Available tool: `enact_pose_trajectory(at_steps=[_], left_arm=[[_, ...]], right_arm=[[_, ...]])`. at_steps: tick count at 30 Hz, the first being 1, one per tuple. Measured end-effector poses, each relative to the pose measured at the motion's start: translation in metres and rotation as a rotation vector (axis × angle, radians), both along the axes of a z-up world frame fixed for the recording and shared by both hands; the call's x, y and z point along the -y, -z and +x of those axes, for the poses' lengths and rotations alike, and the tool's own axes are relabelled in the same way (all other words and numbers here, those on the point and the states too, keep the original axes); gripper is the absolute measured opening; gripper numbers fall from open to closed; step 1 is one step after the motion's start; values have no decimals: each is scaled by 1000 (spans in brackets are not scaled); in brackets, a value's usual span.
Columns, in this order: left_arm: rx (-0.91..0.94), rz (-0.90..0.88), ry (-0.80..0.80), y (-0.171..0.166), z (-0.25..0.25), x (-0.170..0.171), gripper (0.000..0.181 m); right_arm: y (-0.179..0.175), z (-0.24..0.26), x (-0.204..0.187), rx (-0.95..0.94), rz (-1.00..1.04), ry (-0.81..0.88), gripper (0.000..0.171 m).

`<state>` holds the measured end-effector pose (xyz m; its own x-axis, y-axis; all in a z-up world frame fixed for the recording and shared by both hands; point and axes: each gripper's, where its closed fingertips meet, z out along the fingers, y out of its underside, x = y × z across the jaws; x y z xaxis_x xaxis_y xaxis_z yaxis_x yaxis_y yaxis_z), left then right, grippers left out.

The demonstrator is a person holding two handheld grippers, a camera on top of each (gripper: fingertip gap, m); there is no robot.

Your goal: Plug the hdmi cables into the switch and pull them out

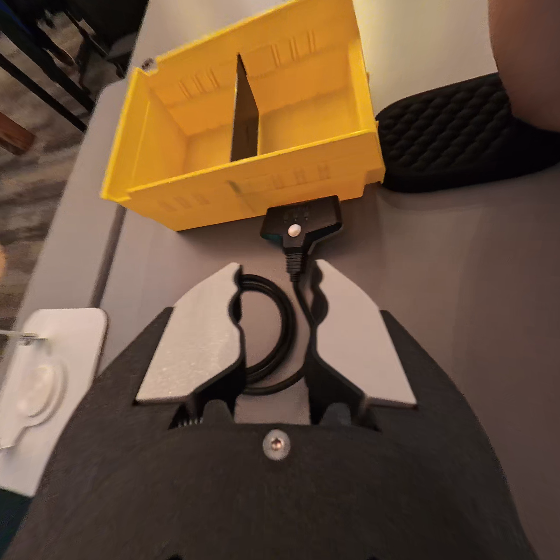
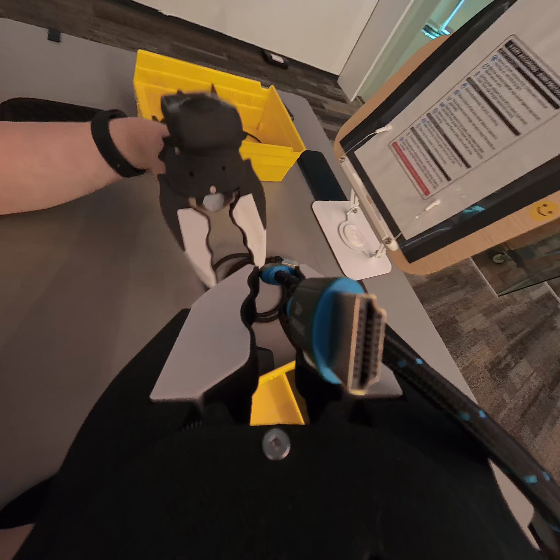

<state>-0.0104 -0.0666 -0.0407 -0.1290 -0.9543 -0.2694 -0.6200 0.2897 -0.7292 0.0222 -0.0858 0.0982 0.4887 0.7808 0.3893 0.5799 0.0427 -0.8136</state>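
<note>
While the grey table (image 1: 454,272) carries everything here, each item sits as follows.

Left gripper (image 1: 278,266): fingers apart with nothing between them, poised over the table; the right wrist view shows it (image 2: 235,269) held in a bare hand (image 2: 142,148) with a black wristband (image 2: 109,142).
HDMI switch (image 1: 300,225): small black box with a white button, flat on the table, just in front of the yellow bin's (image 1: 242,121) near wall.
Switch lead (image 1: 285,327): black cable running from the switch back between the left fingers, coiled in a loop on the table.
Right gripper (image 2: 274,278): fingers apart; whether they pinch anything cannot be told.
HDMI plug (image 2: 348,336): blue-collared, metal end facing the camera, lying across the right finger; its black braided cable (image 2: 454,403) trails off to the lower right.
Second plug (image 2: 272,272): blue-banded, just beyond the right fingertips, near the left gripper's tips.
Yellow bin: black divider (image 1: 245,115) splits it into two compartments.
Sign stand (image 2: 354,239): white base at the table's edge.
</note>
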Motion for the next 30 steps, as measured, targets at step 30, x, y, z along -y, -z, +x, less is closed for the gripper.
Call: enact_pose_trajectory(at_steps=[30], left_arm=[[-148,939,-164,99,89,-21,34]], right_arm=[[-63,69,58,-184,247,95,22]])
